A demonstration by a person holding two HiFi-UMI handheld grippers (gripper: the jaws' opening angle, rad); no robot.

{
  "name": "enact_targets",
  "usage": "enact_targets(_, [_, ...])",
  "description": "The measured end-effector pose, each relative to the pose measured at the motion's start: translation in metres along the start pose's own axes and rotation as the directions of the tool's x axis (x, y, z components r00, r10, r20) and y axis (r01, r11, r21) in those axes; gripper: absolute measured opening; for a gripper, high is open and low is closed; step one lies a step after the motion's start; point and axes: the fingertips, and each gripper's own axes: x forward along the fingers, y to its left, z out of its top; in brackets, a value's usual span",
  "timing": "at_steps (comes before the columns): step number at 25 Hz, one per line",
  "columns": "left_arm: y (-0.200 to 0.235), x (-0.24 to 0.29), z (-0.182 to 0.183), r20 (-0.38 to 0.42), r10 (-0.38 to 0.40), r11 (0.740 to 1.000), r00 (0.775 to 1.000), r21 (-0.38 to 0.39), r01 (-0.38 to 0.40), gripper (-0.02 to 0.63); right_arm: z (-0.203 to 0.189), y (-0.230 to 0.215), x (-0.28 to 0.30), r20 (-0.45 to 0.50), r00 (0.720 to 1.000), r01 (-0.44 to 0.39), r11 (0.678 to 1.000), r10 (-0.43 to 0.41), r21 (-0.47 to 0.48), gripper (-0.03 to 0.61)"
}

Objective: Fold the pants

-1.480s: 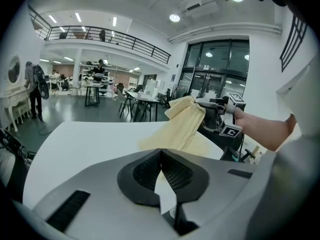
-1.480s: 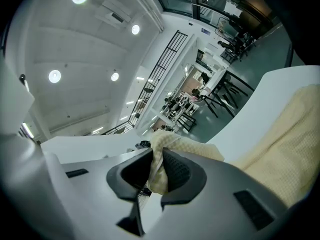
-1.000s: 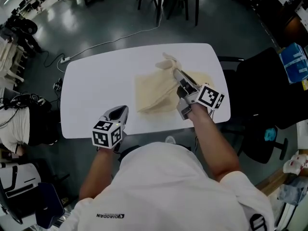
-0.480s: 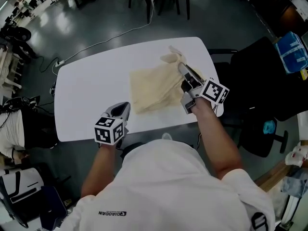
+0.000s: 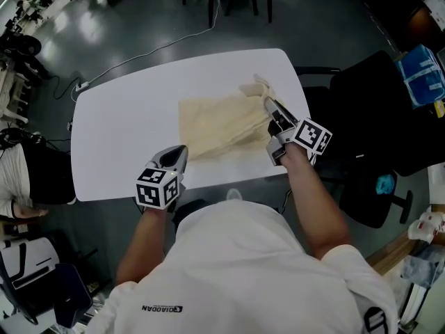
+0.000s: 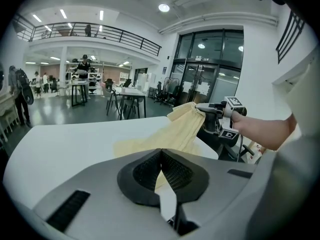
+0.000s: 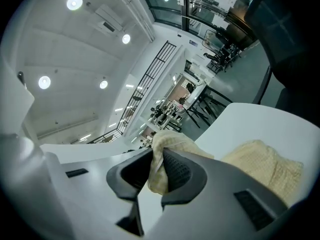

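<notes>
The cream pants (image 5: pixel 212 125) lie rumpled right of centre on the white table (image 5: pixel 118 138). The right tongs (image 5: pixel 268 105) pinch a bunched edge at the heap's right. The left tongs (image 5: pixel 178 153), pressed together and empty, hover at the table's lower edge. The cloth looks light and limp, best taken at hems or corners.

The pants (image 5: pixel 217 127) lie on the table (image 5: pixel 118 134) toward 3 o'clock, with my right gripper (image 5: pixel 268 104) at their 3 o'clock edge and my left gripper (image 5: pixel 179 152) at 7 o'clock.
</notes>
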Motion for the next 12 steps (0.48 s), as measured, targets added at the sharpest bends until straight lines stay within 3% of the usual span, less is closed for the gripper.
enact_targets(8, [-0.015, 0.012, -0.003, -0.039, -0.001, 1.0, 0.999, 0.014, 0.002, 0.025, -0.011, -0.071, -0.026, -0.043, 0.996, 0.081, 0.996, -0.079, 0.04, 0.082])
enact_targets(12, [-0.017, 0.019, 0.0, -0.052, 0.001, 1.0, 0.999, 0.02, 0.0, 0.025, -0.017, -0.093, -0.033, -0.065, 0.995, 0.08, 0.996, -0.078, 0.025, 0.083])
